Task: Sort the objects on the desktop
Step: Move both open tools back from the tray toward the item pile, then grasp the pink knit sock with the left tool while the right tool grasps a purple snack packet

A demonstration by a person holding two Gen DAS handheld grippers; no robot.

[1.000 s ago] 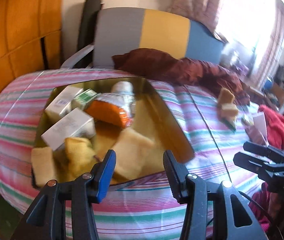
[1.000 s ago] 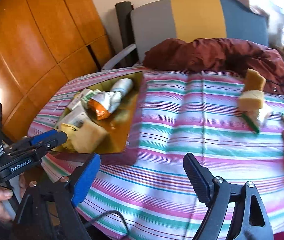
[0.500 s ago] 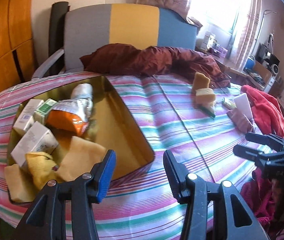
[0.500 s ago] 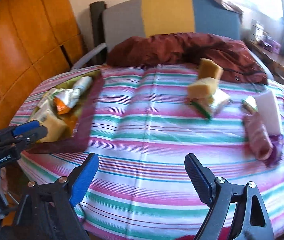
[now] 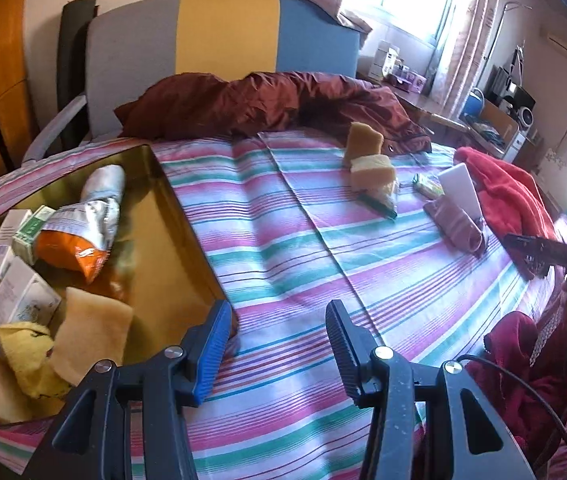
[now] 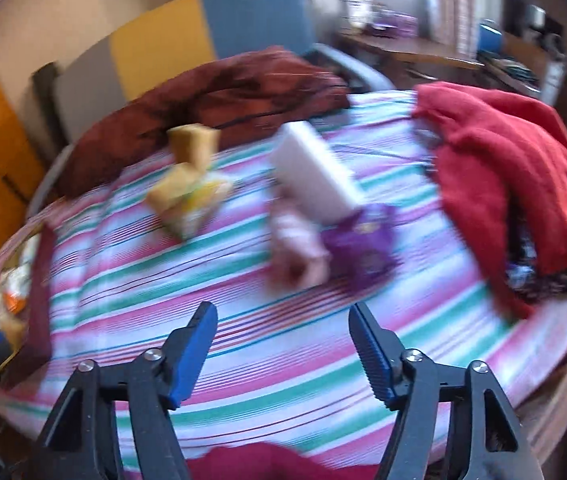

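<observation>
**Both grippers swinging off the tray toward the leftover pile**

Left wrist view first, going left to right: the gold tray [image 5: 179, 240] sits at the left edge of the striped tablecloth [image 5: 303, 272], already loaded with small boxes [image 5: 19, 300], an orange snack bag [image 5: 75, 248] and a few yellow sponges [image 5: 91, 328]. A second ago this camera was looking right down into it; now the tray has slid off to the side. The left gripper [image 5: 277, 344] hangs over bare cloth, jaws partly spread, nothing between them.

Further right, the unsorted stuff: a sponge stack [image 5: 367, 160], a small green packet [image 5: 427, 184], a white block [image 5: 459, 192] leaning on a pink roll [image 5: 455, 228], then a red cloth [image 5: 511, 196].

Right wrist view is pretty blurry, so it's mid-swing. The right gripper [image 6: 283, 348] now faces the white block [image 6: 315, 172], pink roll [image 6: 299, 248] and a purple pouch [image 6: 363, 248], which were way off to the side before. Its jaws have just been closing some, but they're apart and empty.

My read: drop-off done, next pick probably comes from that right-hand cluster.
</observation>
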